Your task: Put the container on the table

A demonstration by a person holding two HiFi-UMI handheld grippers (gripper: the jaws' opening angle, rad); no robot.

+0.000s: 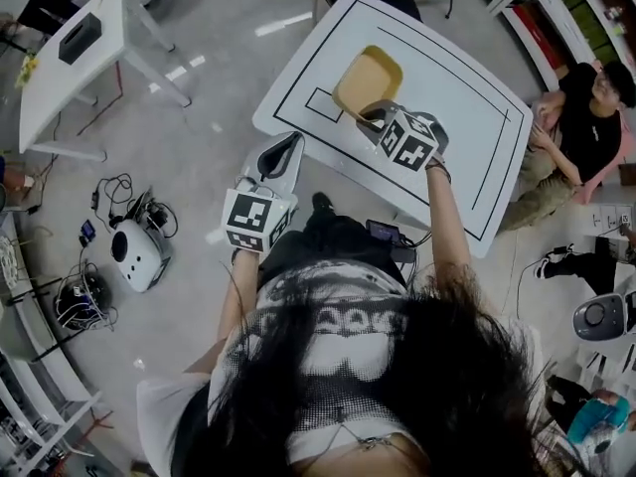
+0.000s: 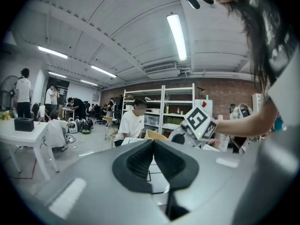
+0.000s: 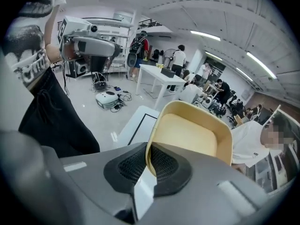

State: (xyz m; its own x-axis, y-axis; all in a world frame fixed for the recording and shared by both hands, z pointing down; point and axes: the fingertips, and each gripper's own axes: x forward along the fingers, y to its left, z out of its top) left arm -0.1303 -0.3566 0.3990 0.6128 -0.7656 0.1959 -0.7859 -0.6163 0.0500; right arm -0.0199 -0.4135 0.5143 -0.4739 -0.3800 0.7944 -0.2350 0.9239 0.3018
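The right gripper (image 3: 149,165) is closed on the near wall of the tan container (image 3: 190,135), one jaw inside the rim and one outside; the container is empty, open side showing, and tilts away from the jaws. In the head view the container hangs over the white tabletop (image 1: 467,117), above the black rectangle outline printed on it and towards the left end; whether its base touches the surface I cannot tell.

The left gripper (image 1: 286,147) is held just off the tabletop's near edge, to the left of the right gripper and apart from it; its jaws are pressed together with nothing between them, as the left gripper view shows.

A person in a white shirt (image 2: 133,123) sits at the far side of the tabletop; a person in black (image 1: 586,117) sits at its right end. On the floor to the left lies a white device (image 1: 137,251) among cables; a second white table (image 1: 70,58) stands further off.
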